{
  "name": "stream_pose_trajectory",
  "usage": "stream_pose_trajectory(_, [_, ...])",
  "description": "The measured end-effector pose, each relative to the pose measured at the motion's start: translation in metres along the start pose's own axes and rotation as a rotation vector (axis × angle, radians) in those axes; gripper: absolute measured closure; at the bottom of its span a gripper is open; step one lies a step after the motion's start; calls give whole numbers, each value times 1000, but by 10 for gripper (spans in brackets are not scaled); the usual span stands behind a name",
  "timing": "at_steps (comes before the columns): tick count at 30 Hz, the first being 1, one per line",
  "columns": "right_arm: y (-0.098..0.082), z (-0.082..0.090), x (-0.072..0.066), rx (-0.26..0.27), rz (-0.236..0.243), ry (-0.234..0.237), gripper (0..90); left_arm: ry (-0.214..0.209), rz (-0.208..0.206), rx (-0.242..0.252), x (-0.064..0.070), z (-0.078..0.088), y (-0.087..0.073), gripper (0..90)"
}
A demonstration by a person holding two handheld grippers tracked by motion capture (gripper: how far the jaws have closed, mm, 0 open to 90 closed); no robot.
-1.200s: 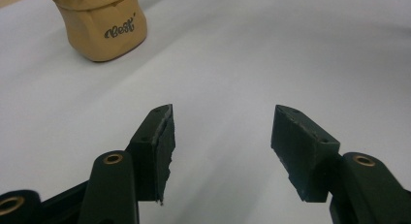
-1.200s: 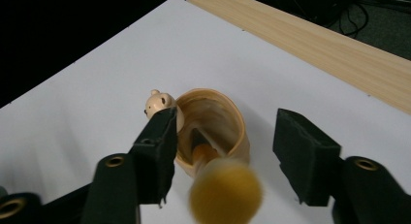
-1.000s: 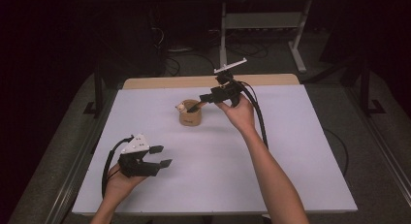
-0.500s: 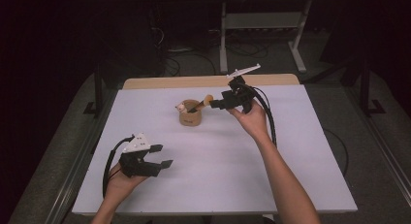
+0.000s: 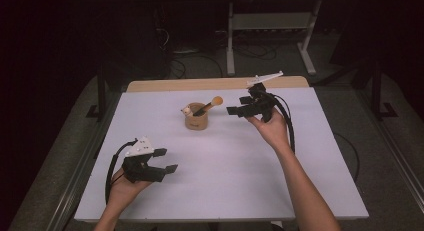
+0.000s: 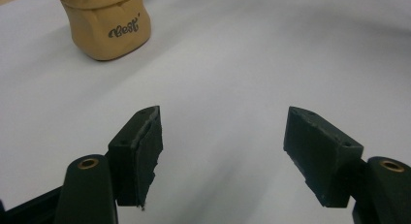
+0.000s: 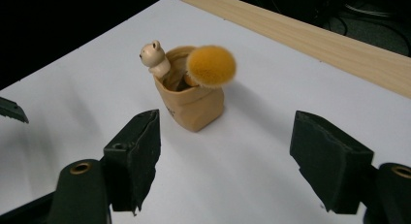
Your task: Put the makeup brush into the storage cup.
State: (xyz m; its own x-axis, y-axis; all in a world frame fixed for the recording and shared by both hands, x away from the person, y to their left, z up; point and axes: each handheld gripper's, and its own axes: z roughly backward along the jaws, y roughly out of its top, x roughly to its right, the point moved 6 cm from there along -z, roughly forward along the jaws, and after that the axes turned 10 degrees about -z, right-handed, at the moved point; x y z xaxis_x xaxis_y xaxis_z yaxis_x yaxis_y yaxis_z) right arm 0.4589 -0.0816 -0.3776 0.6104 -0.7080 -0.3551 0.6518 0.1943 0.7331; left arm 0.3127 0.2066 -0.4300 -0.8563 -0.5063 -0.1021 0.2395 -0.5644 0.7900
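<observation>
A tan cup (image 5: 196, 122) stands at the middle back of the white table (image 5: 240, 181). It holds a brush with a fluffy orange head (image 5: 217, 100) and a stick topped by a small animal figure (image 5: 186, 111). My right gripper (image 5: 236, 105) hovers just right of the cup and faces it. Its jaws have just been opening and are open, with nothing between them. In the right gripper view the cup (image 7: 194, 105) and brush head (image 7: 211, 66) lie beyond the right gripper (image 7: 225, 146). My left gripper (image 5: 166, 160) rests near the front left, also just opened and empty. The cup (image 6: 109, 25) is far ahead of the left gripper (image 6: 223, 151).
A bare wooden strip (image 5: 200, 84) runs along the table's far edge. Behind it a metal stand (image 5: 270, 26) and cables lie on the dark floor. Dark rails flank the table left and right.
My right gripper has drawn back to the right, away from the cup, and the brush stays leaning in the cup. Both grippers' jaws stand wider. The left hand has kept its place.
</observation>
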Motion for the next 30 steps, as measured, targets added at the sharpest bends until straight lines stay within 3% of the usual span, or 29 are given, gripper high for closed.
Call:
stream_pose_trajectory(4, [-6,3,1,-13,-9,2,251,0,3,1,0,0,0,298])
stream_pose_trajectory(30, [-38,25,20,28,-55,14,252,4,5,-6,-1,-1,-2,292])
